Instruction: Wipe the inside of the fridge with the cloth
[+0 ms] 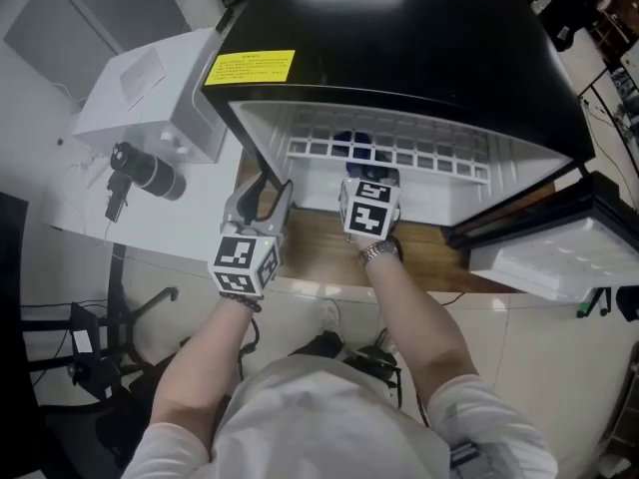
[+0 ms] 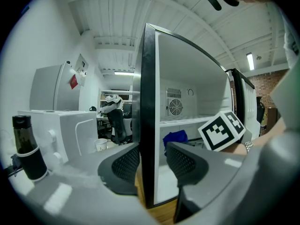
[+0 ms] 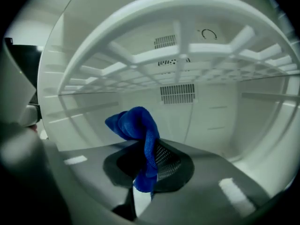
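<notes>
A black fridge [image 1: 399, 48] with a white inside stands open on a wooden table [image 1: 319, 257]. My right gripper [image 1: 371, 176] reaches into its lower compartment, under the white grid shelf [image 3: 187, 55]. Its jaws are shut on a blue cloth [image 3: 136, 123], which bunches up past the fingertips [image 3: 164, 161] and touches no wall. The cloth also shows in the left gripper view [image 2: 176, 137] and as a dark blue patch from above [image 1: 354, 146]. My left gripper [image 1: 268, 193] straddles the fridge's left side wall [image 2: 149, 116], one pad on each face, clamped on it.
The fridge door [image 1: 549, 257] hangs open at the right. A white box-like appliance [image 1: 150, 88] and a black cylinder [image 1: 150, 173] sit left of the fridge. A vent [image 3: 177, 93] is in the back wall. A person [image 2: 112, 109] is far behind.
</notes>
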`<state>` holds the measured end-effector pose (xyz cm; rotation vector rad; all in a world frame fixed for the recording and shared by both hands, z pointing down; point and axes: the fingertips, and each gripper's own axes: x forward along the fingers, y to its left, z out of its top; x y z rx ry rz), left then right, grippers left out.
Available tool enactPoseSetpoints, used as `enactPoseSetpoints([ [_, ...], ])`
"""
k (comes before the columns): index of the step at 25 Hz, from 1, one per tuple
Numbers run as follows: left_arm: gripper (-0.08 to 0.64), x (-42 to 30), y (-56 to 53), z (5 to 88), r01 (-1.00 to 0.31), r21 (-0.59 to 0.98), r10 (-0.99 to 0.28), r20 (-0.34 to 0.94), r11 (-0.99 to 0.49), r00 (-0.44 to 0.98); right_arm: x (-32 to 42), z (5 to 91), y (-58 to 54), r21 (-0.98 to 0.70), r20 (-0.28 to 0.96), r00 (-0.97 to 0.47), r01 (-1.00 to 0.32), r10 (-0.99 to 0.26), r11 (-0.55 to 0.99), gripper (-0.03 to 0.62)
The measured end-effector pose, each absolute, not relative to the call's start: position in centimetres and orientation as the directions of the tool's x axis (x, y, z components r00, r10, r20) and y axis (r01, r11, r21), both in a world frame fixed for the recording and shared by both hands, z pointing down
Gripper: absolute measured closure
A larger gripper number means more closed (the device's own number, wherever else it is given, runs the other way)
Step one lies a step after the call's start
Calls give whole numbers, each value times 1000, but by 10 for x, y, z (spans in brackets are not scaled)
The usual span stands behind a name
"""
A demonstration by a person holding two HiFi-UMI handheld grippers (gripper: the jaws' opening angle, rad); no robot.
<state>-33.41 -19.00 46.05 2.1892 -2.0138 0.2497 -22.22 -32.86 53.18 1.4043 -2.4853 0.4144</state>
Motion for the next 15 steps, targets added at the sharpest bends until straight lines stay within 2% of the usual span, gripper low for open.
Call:
enactPoseSetpoints([
  [8, 391, -334, -190, 461, -995, -4, -968, 231, -102, 98, -284, 525, -297, -207, 342, -605, -795, -719, 570, 554],
  [15, 394, -334, -190, 461, -994, -11, -967, 231, -108, 103, -305, 568, -283, -239, 425, -626, -774, -653, 586, 554],
])
